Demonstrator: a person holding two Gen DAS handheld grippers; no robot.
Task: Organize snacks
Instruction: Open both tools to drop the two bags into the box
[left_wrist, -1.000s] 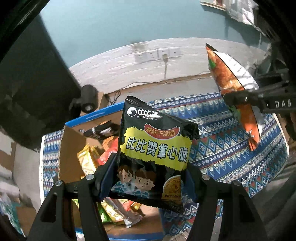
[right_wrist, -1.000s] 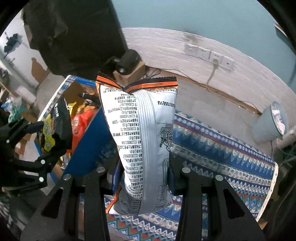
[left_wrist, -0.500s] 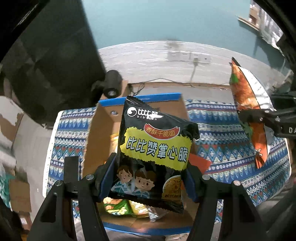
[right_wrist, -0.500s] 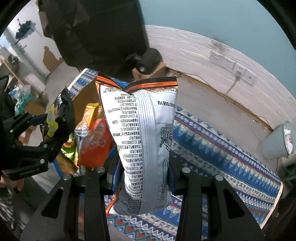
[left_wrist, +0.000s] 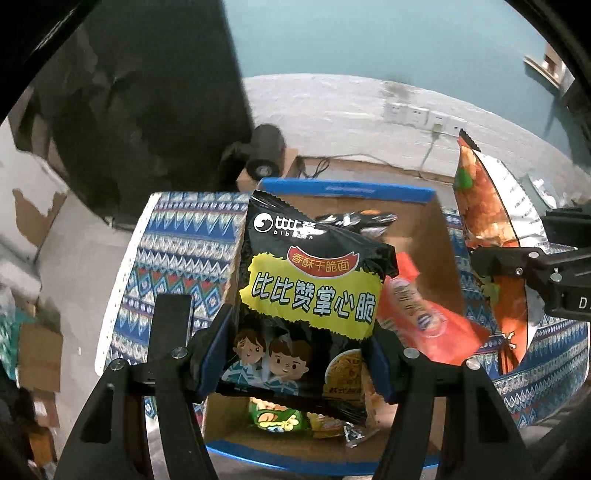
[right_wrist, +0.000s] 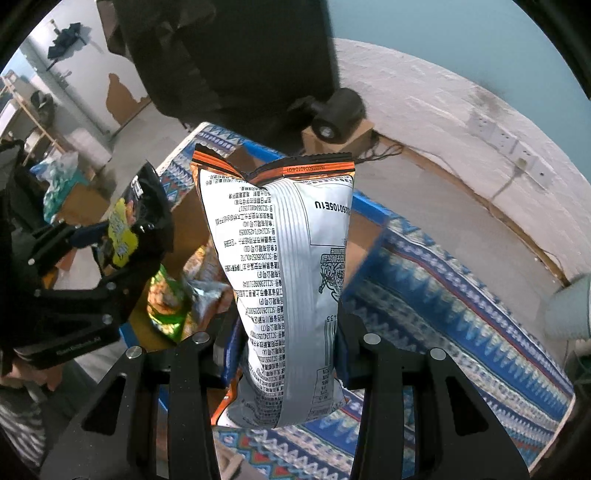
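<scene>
Snacks part-sorted: several already in cardboard box (left_wrist: 436, 236); left gripper (left_wrist: 299, 365) clamped on black noodle packet (left_wrist: 310, 295) above box, right gripper (right_wrist: 284, 354) clamped on silver-backed bag (right_wrist: 284, 273) alongside; both unreleased

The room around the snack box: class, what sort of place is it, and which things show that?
Probably a spare room or storeroom at home, not a shop: a patterned cloth covers the table, wall sockets sit on a scuffed white wall, and cardboard boxes clutter the floor.
</scene>
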